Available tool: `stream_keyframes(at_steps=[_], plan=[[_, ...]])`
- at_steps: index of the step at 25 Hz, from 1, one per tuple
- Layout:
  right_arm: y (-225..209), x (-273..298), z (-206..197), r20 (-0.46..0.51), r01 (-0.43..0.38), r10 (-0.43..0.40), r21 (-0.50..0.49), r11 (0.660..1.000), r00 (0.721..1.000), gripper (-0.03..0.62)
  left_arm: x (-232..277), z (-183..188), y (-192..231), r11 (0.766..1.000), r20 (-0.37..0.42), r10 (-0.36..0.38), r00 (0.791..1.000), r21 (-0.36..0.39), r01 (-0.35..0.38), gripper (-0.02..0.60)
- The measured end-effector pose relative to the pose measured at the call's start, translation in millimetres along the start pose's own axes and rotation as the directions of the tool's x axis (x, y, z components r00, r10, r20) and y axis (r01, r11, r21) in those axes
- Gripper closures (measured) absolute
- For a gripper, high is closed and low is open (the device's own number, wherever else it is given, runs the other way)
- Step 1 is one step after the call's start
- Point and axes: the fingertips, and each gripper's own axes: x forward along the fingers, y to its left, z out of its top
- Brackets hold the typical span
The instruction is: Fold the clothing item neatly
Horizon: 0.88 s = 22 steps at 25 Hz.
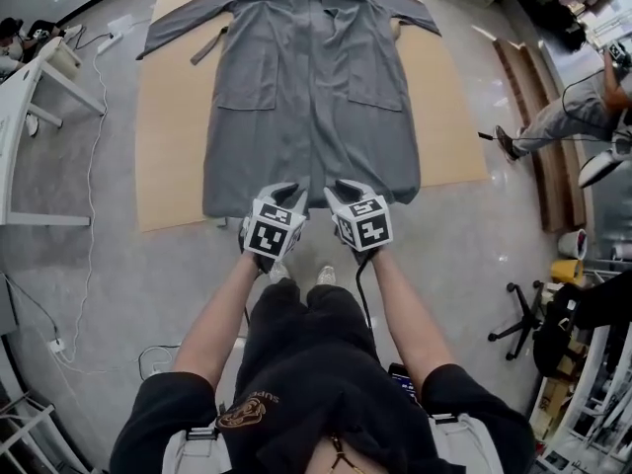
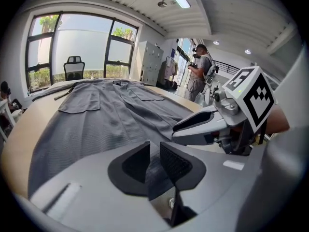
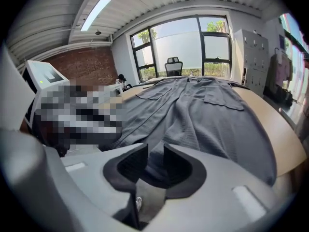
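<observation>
Ahead of the left tongs (image 2: 154, 148) and right tongs (image 3: 155, 149), both slightly open and empty, the grey coat (image 1: 311, 97) lies spread flat on its board (image 1: 168, 146); every fold remains.

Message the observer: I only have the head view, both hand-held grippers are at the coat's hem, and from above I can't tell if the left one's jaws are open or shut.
Observer: In the left gripper view, the left hand-held gripper has its jaws a little apart. The coat shows through the gap and is not pinched.
Operator: And the right one?
Observer: The right hand-held gripper is open too, with a slightly wider gap and no cloth clamped.
Operator: What's beyond the collar?
Observer: A big window, with an office chair in front of it.
</observation>
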Motion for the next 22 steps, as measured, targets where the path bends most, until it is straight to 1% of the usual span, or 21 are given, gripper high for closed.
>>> stream_keyframes(at_steps=[2, 6, 8, 9, 10, 12, 15, 17, 22], plan=[[-5.3, 5.2, -6.5, -0.022, 0.009, -0.009, -0.010, 1.000, 1.000, 0.503, 7.7, -3.1, -1.8, 1.000, -0.038, 0.012, 0.999, 0.024, -0.011, 0.481], [-9.3, 11.8, -15.2, -0.076, 0.008, -0.012, -0.048, 0.999, 0.997, 0.505, 16.4, -14.7, -1.2, 0.999, -0.109, 0.043, 0.993, 0.038, -0.039, 0.479], [-6.4, 12.5, -14.9, -0.088, 0.011, -0.017, -0.059, 0.998, 0.996, 0.526, 17.2, -22.0, 2.6, 0.998, -0.140, 0.062, 0.988, 0.029, -0.059, 0.480], [-4.5, 11.5, -13.6, -0.089, 0.008, -0.013, -0.056, 0.998, 0.996, 0.551, 16.8, -23.7, 5.7, 0.997, -0.150, 0.079, 0.985, 0.022, -0.077, 0.498], [-2.9, 9.7, -11.8, -0.086, 0.001, -0.006, -0.050, 0.999, 0.996, 0.579, 16.1, -23.7, 8.5, 0.995, -0.156, 0.095, 0.983, 0.012, -0.094, 0.562], [0.0, 5.0, -8.0, -0.077, -0.013, 0.009, -0.048, 0.999, 0.997, 0.591, 13.7, -18.6, 10.1, 0.995, -0.150, 0.099, 0.984, -0.009, -0.102, 0.568], [8.2, -2.1, -5.2, -0.068, -0.034, 0.030, -0.066, 0.997, 0.997, 0.591, 7.9, -14.5, 8.3, 0.996, -0.122, 0.080, 0.989, -0.031, -0.084, 0.568], [12.1, -4.2, -5.2, -0.064, -0.049, 0.045, -0.065, 0.997, 0.997, 0.591, 6.5, -16.7, 8.4, 0.996, -0.117, 0.075, 0.990, -0.047, -0.081, 0.568], [17.6, -8.3, -11.0, -0.061, -0.067, 0.064, -0.047, 0.997, 0.996, 0.591, 5.0, -13.1, 3.2, 0.996, -0.112, 0.066, 0.992, -0.046, -0.072, 0.568]])
